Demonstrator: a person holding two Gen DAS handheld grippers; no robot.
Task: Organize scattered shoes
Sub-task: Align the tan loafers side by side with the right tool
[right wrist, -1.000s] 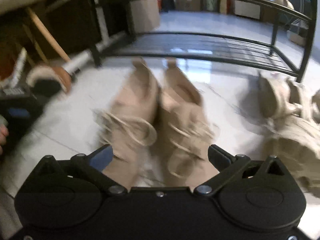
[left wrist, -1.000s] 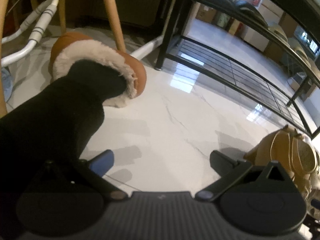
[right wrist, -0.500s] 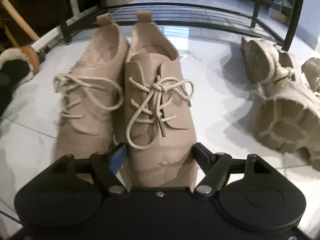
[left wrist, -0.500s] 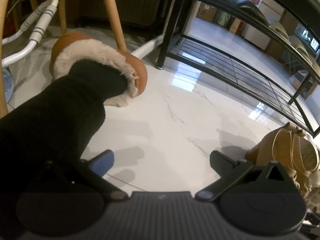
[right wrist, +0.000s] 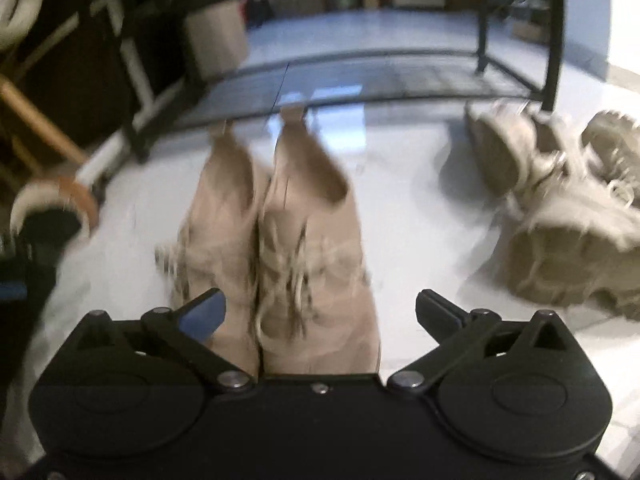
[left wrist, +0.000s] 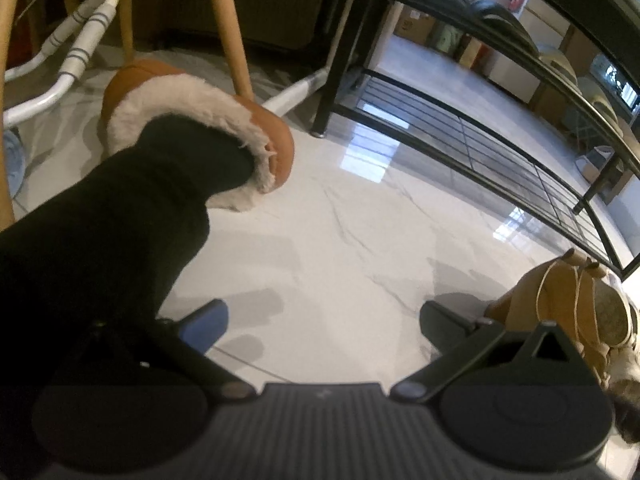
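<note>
Where the black metal shoe rack point(right wrist: 360, 76) stands on the white marble floor point(left wrist: 320, 248), its bottom shelf is seen bare. Just before the rack a pair of beige lace-up shoes point(right wrist: 280, 248) is set side by side, heels toward it (the view is blurred). The right gripper point(right wrist: 318, 312) is held over their toes, jaws just opened wide, nothing clasped. The left gripper point(left wrist: 322, 320), further from the rack, is spread wide and empty.
</note>
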